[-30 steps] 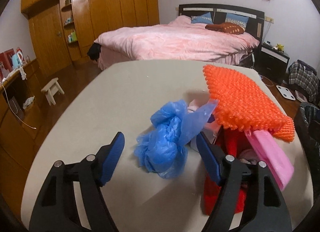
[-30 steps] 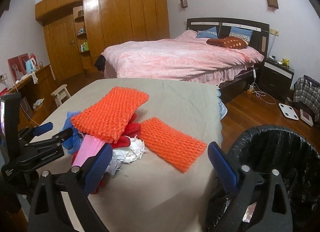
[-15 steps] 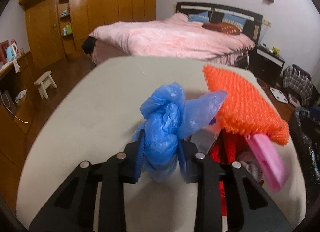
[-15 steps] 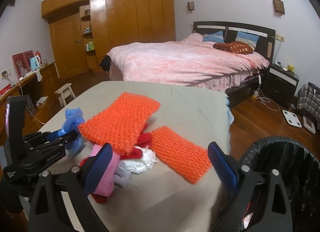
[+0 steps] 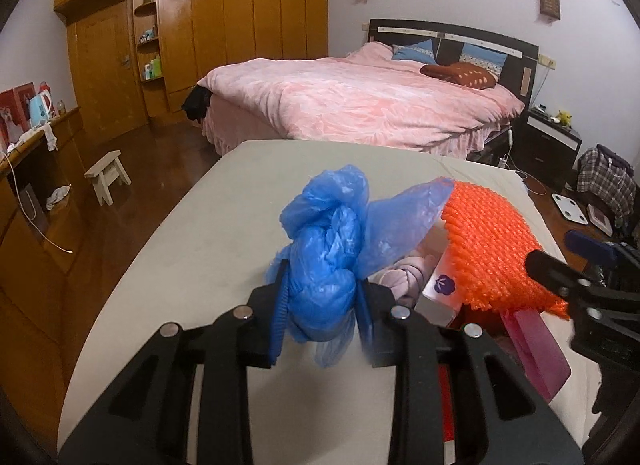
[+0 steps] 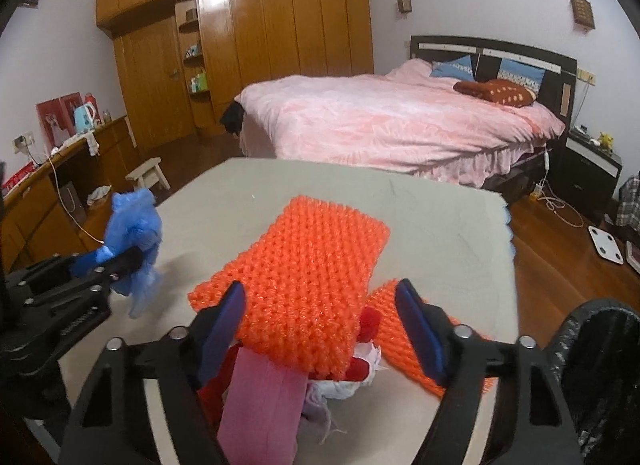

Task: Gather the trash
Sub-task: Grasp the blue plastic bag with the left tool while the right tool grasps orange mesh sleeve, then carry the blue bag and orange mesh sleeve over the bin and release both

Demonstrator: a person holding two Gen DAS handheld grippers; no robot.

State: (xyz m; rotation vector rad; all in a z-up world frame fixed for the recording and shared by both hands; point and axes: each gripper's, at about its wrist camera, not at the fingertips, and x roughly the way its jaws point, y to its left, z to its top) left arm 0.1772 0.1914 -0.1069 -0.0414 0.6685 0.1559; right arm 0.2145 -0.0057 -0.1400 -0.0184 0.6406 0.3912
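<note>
Left wrist: left claw (image 5: 322,319) clenched on blue bag (image 5: 326,253), light, crushable; mid-bunch grip suits. Right claw (image 6: 320,335) released above pile.

Blue, translucent and crinkled: bag (image 5: 324,261); bright orange with a knobbly knit pattern: two foam nets (image 6: 304,265). Pink for strip (image 6: 260,413), red for scrap (image 6: 368,325) (white rag (image 6: 340,389) beside), beige for table (image 6: 440,233). Pale pink with faint leaf print: bedspread (image 5: 360,105); dark red dotted cushion (image 5: 460,73); black bin liner (image 6: 600,365).
</note>
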